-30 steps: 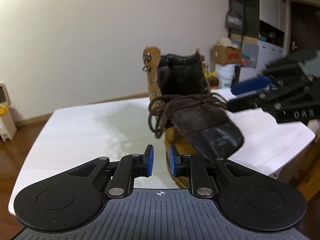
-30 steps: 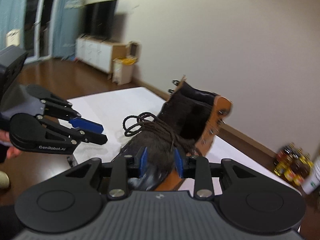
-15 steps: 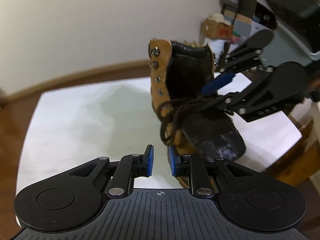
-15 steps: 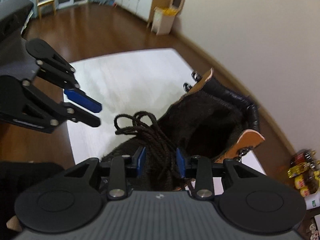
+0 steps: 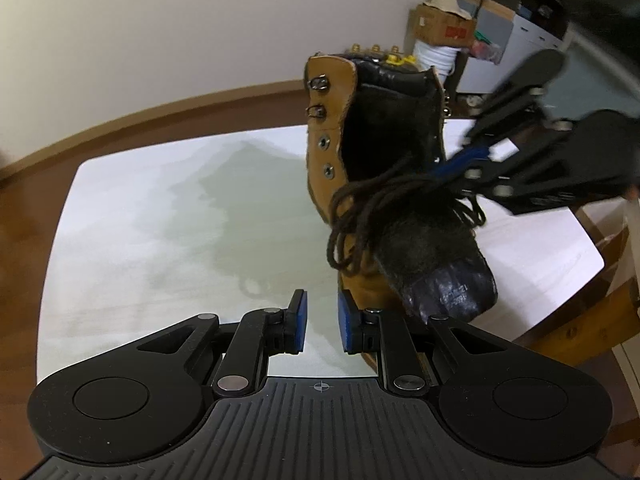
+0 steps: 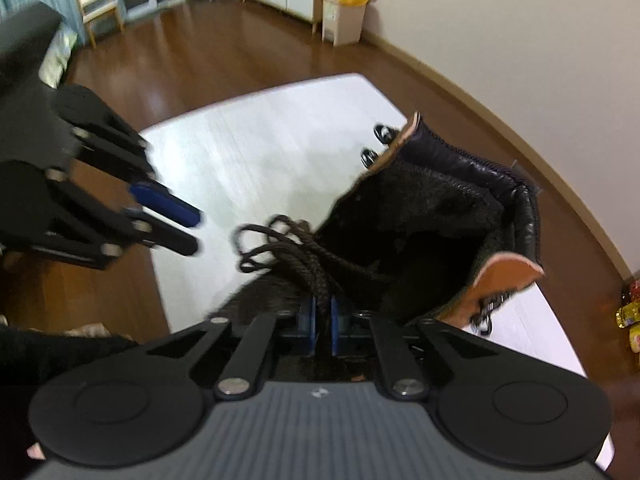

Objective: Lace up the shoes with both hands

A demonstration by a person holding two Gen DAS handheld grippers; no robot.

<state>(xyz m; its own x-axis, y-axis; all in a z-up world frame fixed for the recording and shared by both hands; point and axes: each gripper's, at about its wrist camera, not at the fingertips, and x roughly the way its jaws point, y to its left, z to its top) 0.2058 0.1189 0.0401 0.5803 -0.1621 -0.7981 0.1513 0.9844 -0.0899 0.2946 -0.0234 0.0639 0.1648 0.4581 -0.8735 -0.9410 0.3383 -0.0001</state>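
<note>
A tan lace-up boot stands on the white table, its dark tongue flopped forward. Brown laces lie bunched over the tongue. My right gripper points down over the tongue; its jaws are closing, and the blue pads pinch a strand of the laces. From the left wrist view, the right gripper reaches in from the right at the bunch. My left gripper is open and empty, just left of the boot's toe. In the right wrist view the left gripper hangs left of the boot.
The table's wooden edge runs close on the right of the boot. A cardboard box and a white bucket stand behind it. On the floor are oil bottles, a bin and a small chair.
The right gripper's wide-open jaws have come together on the laces over the tongue. Both grippers have tilted further down, and the left one has drawn slightly up and away.
</note>
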